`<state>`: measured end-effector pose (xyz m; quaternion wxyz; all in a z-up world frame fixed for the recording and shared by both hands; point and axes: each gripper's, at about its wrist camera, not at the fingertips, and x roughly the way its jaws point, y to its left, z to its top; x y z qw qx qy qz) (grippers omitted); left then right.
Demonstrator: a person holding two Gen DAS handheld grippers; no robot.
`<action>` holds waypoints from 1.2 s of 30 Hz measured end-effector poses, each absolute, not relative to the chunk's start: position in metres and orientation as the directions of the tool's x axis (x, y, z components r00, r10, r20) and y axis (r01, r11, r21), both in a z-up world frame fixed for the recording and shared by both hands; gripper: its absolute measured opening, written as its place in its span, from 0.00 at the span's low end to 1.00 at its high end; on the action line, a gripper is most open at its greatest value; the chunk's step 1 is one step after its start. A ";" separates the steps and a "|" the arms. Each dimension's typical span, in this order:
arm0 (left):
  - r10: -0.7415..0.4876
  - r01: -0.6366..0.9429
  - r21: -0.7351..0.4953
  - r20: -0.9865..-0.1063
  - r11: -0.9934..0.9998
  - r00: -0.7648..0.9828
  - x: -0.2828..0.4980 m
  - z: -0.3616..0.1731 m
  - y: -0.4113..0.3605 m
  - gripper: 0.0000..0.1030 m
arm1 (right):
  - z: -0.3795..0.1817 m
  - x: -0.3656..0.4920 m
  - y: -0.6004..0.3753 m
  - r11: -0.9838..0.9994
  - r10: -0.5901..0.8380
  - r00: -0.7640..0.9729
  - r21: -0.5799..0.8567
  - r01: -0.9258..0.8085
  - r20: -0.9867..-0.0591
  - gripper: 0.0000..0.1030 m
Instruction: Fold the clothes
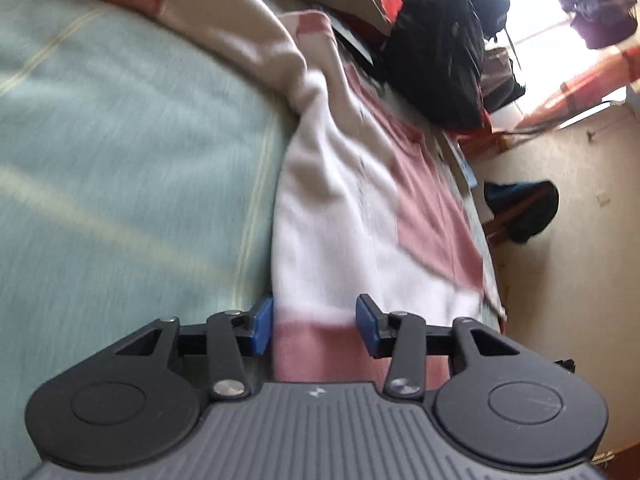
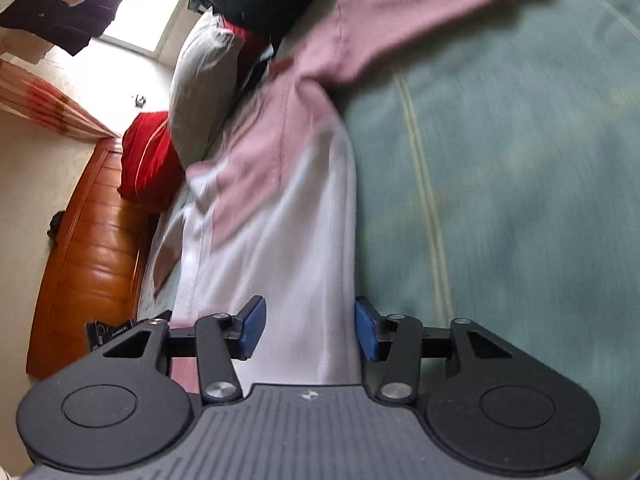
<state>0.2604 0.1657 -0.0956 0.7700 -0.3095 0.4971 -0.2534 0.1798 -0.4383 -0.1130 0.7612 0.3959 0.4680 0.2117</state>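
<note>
1. While the pink-and-white sweater (image 1: 360, 208) lies on the bed (image 1: 120, 140) with a sleeve (image 2: 400, 20) flung out, folding looks barely begun.
2. Left claw (image 1: 314, 324) and right claw (image 2: 308, 328) stand released above its hem, gripping nothing.

The left tool (image 1: 315, 324) has a dark grey ribbed housing with a small pale emblem at its front edge, flanked by two round black discs, each with a raised circle inside. Black linkage arms with silver rivets run forward to two blue pads (image 1: 262, 326). The right tool (image 2: 308, 326) is built the same way (ribbed grey body, twin black discs, silver rivets), ending in blue pads (image 2: 252, 326) on black brackets.
</note>
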 end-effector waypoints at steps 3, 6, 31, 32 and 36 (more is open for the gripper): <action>-0.710 0.072 -0.737 -0.613 0.672 0.348 0.233 -0.095 0.167 0.46 | -0.119 0.150 -0.430 0.577 0.713 0.449 0.814 0.060 -0.538 0.55; -0.708 0.082 -0.728 -0.625 0.681 0.328 0.218 -0.093 0.160 0.46 | -0.124 0.138 -0.427 0.551 0.730 0.453 0.833 0.053 -0.512 0.56; -0.691 0.061 -0.726 -0.621 0.685 0.369 0.197 -0.107 0.151 0.05 | -0.145 0.154 -0.417 0.481 0.714 0.564 0.876 0.035 -0.415 0.08; -0.683 0.078 -0.715 -0.623 0.695 0.380 0.195 -0.101 0.149 0.05 | -0.139 0.153 -0.418 0.486 0.709 0.574 0.873 0.024 -0.410 0.07; -0.696 0.141 -0.720 -0.572 0.680 0.435 0.185 -0.066 0.151 0.04 | -0.102 0.148 -0.423 0.515 0.686 0.622 0.856 -0.048 -0.377 0.07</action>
